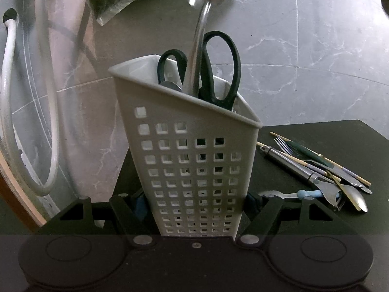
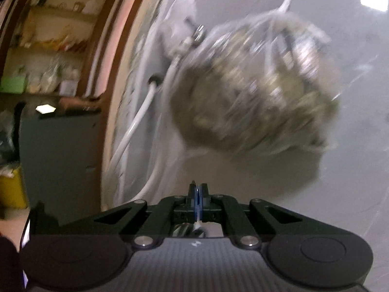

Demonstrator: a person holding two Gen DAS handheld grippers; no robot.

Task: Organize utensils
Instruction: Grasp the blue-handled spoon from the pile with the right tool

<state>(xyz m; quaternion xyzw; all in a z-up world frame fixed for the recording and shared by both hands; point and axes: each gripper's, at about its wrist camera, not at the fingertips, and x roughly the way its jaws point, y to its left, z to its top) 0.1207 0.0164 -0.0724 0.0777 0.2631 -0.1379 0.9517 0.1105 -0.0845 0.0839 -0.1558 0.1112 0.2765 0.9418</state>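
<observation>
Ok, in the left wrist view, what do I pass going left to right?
White hose → gray perforated caddy holding black scissors → loose pile of utensils on the black table.

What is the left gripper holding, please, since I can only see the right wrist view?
Observer: The left gripper grips a white perforated utensil holder near its base.
Operator: Is anything in it yet?
Observer: Black-handled scissors and a long metal handle stand in it.
Operator: What remains outside?
Observer: A fork, peeler, spoon and chopsticks lie piled on the dark table.
</observation>
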